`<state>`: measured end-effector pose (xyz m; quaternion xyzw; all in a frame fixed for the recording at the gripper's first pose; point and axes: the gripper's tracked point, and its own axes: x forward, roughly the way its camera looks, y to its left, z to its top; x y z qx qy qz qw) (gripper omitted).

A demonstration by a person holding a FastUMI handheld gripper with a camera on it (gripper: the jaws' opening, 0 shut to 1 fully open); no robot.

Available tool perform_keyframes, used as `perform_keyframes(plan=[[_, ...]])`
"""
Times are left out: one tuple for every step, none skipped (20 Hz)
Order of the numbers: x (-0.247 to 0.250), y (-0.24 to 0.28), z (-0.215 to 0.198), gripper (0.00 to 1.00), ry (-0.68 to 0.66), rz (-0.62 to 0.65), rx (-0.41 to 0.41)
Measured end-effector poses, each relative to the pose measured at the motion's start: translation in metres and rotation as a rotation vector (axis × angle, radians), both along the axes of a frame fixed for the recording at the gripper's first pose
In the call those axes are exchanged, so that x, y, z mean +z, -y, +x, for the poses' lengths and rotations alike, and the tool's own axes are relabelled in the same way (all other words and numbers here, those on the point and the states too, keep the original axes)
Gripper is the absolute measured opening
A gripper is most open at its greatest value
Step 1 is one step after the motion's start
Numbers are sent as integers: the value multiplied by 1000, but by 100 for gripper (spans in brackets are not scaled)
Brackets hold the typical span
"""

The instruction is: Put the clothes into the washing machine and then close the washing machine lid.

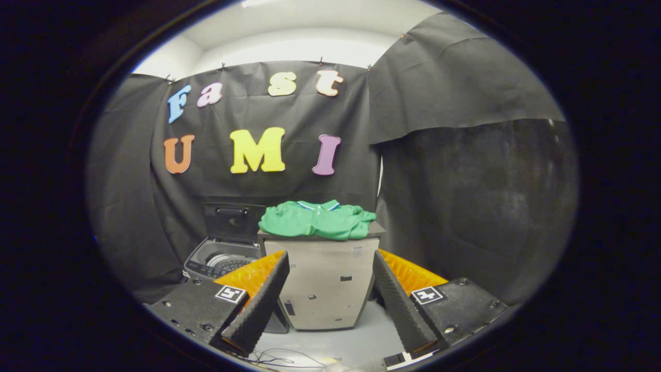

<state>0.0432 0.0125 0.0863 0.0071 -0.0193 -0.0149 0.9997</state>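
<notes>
A green shirt (pixel 318 219) lies crumpled on top of a beige cabinet (pixel 325 281), well beyond my fingers. Left of the cabinet stands a top-loading washing machine (pixel 219 261) with its dark lid (pixel 232 221) raised upright at the back, the drum opening showing below it. My gripper (pixel 330 281) is open, its two ridged black fingers (pixel 261 302) spread wide with nothing between them, far short of both the shirt and the machine.
Black cloth walls close the booth behind and to the right. The pale floor (pixel 361 343) runs from my fingers to the cabinet's foot, with a thin cable (pixel 281 356) lying on it near me.
</notes>
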Motion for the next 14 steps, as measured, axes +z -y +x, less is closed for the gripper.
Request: perform_keyframes(plan=[[11, 1, 10, 100, 7, -3, 1], [21, 2, 19, 100, 15, -8, 0], [36, 3, 30, 100, 28, -11, -2], [50, 5, 43, 100, 35, -15, -5], [61, 5, 55, 100, 44, -15, 2], [73, 4, 67, 100, 43, -9, 6], [82, 6, 83, 100, 33, -4, 0], [90, 5, 99, 100, 33, 3, 9], [101, 3, 114, 100, 35, 8, 16], [109, 2, 132, 100, 27, 10, 17], [115, 0, 148, 100, 27, 11, 26], [124, -3, 164, 100, 29, 11, 38], [131, -8, 183, 100, 25, 6, 49], [137, -11, 203, 100, 12, 0, 55]])
